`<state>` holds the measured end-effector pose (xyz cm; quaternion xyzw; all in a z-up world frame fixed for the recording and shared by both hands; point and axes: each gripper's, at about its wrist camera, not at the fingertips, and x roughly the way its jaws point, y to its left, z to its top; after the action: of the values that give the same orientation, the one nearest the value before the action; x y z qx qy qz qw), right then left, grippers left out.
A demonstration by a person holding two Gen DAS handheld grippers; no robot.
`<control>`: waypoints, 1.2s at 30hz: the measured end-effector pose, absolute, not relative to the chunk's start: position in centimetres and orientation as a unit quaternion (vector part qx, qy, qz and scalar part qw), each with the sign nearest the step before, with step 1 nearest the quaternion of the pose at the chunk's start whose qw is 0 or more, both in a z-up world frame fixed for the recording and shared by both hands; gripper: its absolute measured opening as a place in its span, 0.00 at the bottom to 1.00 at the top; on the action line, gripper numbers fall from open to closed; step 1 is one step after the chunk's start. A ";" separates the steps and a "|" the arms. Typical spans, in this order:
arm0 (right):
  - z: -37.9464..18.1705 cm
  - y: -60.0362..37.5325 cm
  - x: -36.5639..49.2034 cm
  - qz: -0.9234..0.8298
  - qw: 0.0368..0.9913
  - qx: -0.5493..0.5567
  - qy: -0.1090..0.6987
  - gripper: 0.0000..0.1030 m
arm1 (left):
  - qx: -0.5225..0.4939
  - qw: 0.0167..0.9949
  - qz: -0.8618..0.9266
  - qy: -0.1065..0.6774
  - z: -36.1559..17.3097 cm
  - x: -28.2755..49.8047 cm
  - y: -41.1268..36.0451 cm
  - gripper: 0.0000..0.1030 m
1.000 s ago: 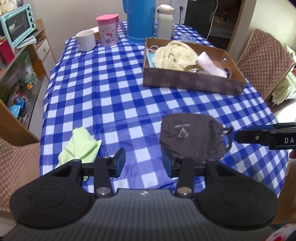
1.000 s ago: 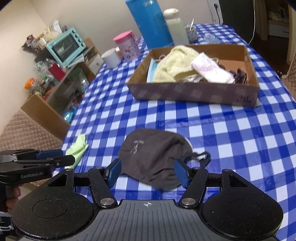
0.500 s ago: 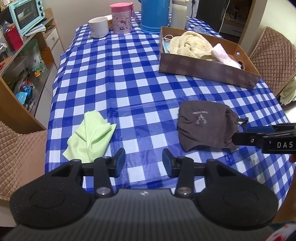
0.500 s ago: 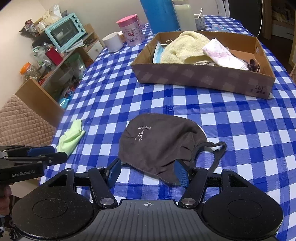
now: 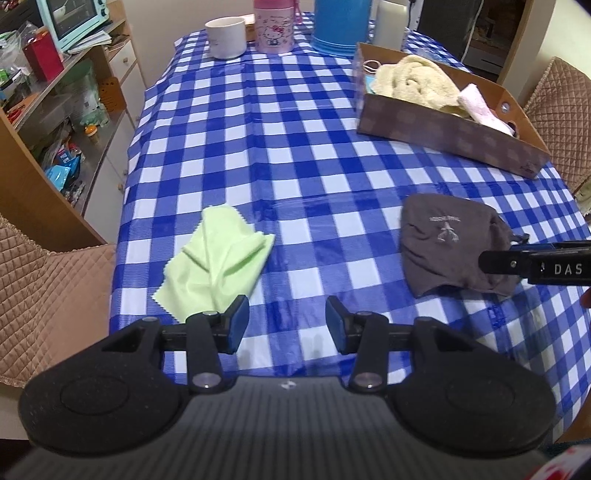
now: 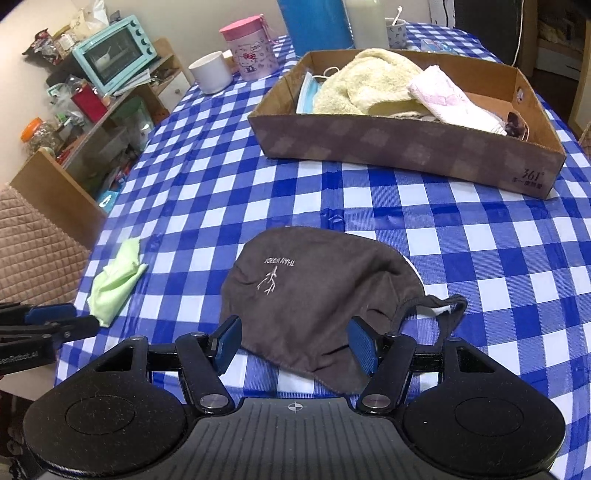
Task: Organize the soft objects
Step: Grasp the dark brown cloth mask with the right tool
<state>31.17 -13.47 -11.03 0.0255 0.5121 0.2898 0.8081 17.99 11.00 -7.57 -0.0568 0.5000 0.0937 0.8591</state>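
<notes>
A dark brown cloth mask (image 6: 314,295) lies flat on the checked tablecloth, also in the left wrist view (image 5: 450,243). My right gripper (image 6: 295,343) is open, its fingers either side of the mask's near edge. A light green cloth (image 5: 218,262) lies crumpled near the table's left edge, also in the right wrist view (image 6: 116,282). My left gripper (image 5: 282,323) is open and empty, just right of the green cloth's near corner. A brown cardboard box (image 6: 406,147) farther back holds a yellow towel (image 6: 365,83), a pink cloth (image 6: 450,98) and a blue mask.
A white mug (image 5: 225,37), a pink Hello Kitty cup (image 5: 275,26) and a blue jug (image 5: 340,26) stand at the table's far end. Shelves with a teal oven (image 6: 114,53) are on the left. Quilted chairs (image 5: 48,295) flank the table.
Both grippers have pulled back and risen. The left one has swung left toward the green cloth. Both stay open and the cloths have not moved.
</notes>
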 end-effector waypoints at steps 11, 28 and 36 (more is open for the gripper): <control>-12.8 -11.2 32.7 0.267 0.824 -0.001 0.499 0.67 | -0.065 0.866 0.108 0.484 -8.2 18.2 13.8 0.44; -14.5 -8.8 32.1 0.283 0.831 -0.083 0.471 0.27 | -0.063 0.869 0.096 0.482 -10.5 19.3 15.6 0.52; -14.5 -9.4 32.7 0.296 0.823 -0.049 0.482 0.17 | -0.046 0.863 0.093 0.494 -12.1 20.5 15.8 0.50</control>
<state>32.72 -9.40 -14.48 -0.0495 0.4824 0.2957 0.8230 20.50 15.84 -12.06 -0.0459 0.4945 0.0931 0.8630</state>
